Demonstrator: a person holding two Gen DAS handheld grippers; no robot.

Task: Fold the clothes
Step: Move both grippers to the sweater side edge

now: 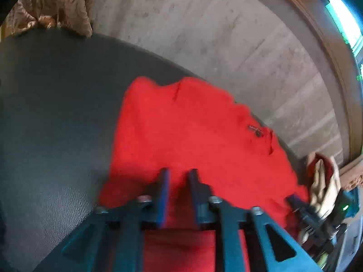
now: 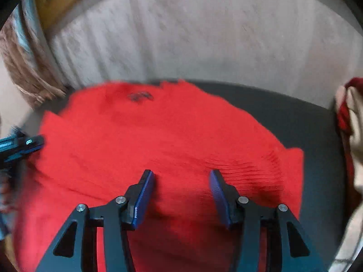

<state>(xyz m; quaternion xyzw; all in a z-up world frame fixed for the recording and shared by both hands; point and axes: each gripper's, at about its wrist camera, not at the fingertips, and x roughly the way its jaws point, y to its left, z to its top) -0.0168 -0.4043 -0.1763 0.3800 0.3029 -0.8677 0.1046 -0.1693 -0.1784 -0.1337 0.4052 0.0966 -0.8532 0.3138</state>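
A: Right wrist view is showing the red garment (image 2: 158,140) lying spread over the dark desk (image 2: 295,117), one side hanging ragged near the far edge, a small dark mark near its far hem. Where are your jaws sitting?

B: My right gripper (image 2: 181,176) is hovering over the near part of the cloth, jaws spread wide, pinching nothing. My left gripper (image 1: 178,174) is hanging over the cloth's other side, jaws narrowed to a slim gap; I'm not seeing cloth between them.

A: How folded is it?

B: Blur is hiding any layers, so I'm not judging that. For a clean fold I'm thinking both jaws should be taking matching edge points, lifting level. Another red-and-cream cloth (image 1: 322,181) is lying just beside.
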